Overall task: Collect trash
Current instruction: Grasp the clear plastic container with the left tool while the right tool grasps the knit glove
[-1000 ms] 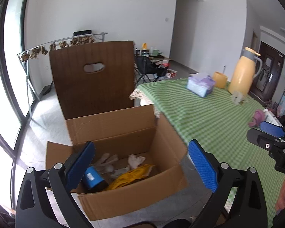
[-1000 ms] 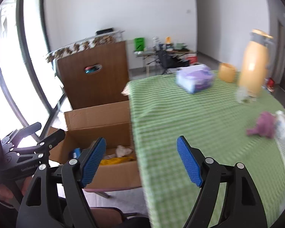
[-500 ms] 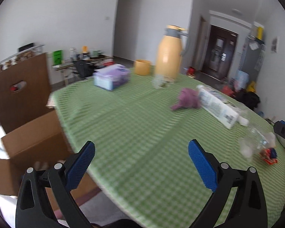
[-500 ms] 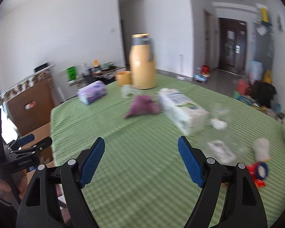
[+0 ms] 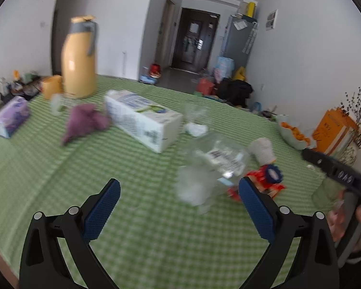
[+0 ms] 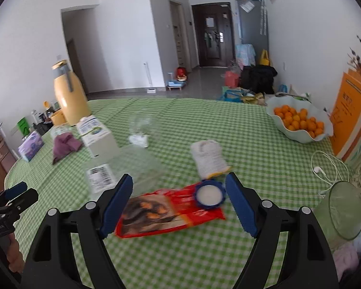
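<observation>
1. Right now I have both grippers over the green checked tablecloth [image 6: 240, 130], each with its jaws spread wide and nothing between them: the left gripper [image 5: 179, 207] and the right gripper [image 6: 179, 201] are both empty.
2. Working left to right in the right wrist view: one purple crumpled wad [image 6: 65, 145] at ten o'clock, one white carton [image 6: 97, 137] just beside it, one clear plastic bag [image 6: 122, 166] with a printed label at eleven, one red snack wrapper [image 6: 161, 213] straight ahead between my right jaws, one blue-rimmed lid [image 6: 209, 194] lying on the wrapper's right end, and one white knitted lump [image 6: 208, 157] at one o'clock.
3. I judge the wrapper light, thin, floppy and slick; it lies flat, so I would pinch a raised edge or the crinkled end rather than the middle.
4. The lid looks stiff and light; gripping across its rim should hold.
5. The bag looks limp and slippery; a bunched fold is the safest hold.
6. The glass tumbler [image 6: 344, 210] at three o'clock is fragile, so I keep my right side clear of it.
</observation>
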A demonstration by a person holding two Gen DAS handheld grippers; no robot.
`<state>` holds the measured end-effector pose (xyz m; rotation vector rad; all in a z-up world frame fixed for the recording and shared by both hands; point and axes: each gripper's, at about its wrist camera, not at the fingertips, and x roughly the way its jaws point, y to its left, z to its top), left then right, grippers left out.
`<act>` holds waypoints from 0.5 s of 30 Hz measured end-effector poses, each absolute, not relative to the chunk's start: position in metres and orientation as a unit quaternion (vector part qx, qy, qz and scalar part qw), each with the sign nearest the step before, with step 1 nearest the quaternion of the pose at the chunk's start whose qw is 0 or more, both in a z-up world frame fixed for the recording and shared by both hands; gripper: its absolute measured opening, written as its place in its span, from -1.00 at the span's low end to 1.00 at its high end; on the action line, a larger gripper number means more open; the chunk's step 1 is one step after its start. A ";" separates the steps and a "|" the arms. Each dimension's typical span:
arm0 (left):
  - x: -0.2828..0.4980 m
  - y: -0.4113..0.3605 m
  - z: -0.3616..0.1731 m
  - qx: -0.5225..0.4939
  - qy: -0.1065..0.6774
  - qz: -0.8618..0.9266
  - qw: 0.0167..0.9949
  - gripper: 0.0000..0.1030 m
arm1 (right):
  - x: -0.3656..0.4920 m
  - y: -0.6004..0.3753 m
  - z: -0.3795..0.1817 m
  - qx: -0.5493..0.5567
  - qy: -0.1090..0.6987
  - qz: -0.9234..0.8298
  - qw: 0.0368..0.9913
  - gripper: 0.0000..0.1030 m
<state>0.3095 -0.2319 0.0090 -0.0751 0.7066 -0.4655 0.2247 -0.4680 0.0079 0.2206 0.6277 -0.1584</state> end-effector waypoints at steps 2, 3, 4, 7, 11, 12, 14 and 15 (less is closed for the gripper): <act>0.336 -0.253 0.000 -0.073 0.374 -0.248 0.891 0.85 | 0.233 -0.486 -0.001 0.122 0.315 -0.087 0.937 0.48; 0.345 -0.258 -0.006 -0.089 0.385 -0.260 0.881 0.85 | 0.237 -0.492 -0.006 0.128 0.319 -0.090 0.935 0.48; 0.356 -0.265 -0.012 -0.100 0.397 -0.265 0.873 0.85 | 0.242 -0.502 -0.011 0.137 0.324 -0.095 0.931 0.48; 0.394 -0.277 -0.031 -0.130 0.426 -0.235 0.864 0.85 | 0.253 -0.522 -0.022 0.159 0.335 -0.102 0.923 0.48; 0.434 -0.276 -0.061 -0.199 0.483 -0.204 0.828 0.85 | 0.277 -0.534 -0.034 0.179 0.347 -0.104 0.915 0.48; 0.439 -0.277 -0.067 -0.211 0.494 -0.204 0.818 0.85 | 0.281 -0.537 -0.037 0.185 0.347 -0.104 0.914 0.48; 0.448 -0.287 -0.082 -0.231 0.515 -0.225 0.794 0.85 | 0.294 -0.545 -0.044 0.201 0.352 -0.104 0.908 0.48; 0.450 -0.293 -0.088 -0.225 0.524 -0.235 0.787 0.85 | 0.299 -0.547 -0.047 0.205 0.354 -0.103 0.907 0.48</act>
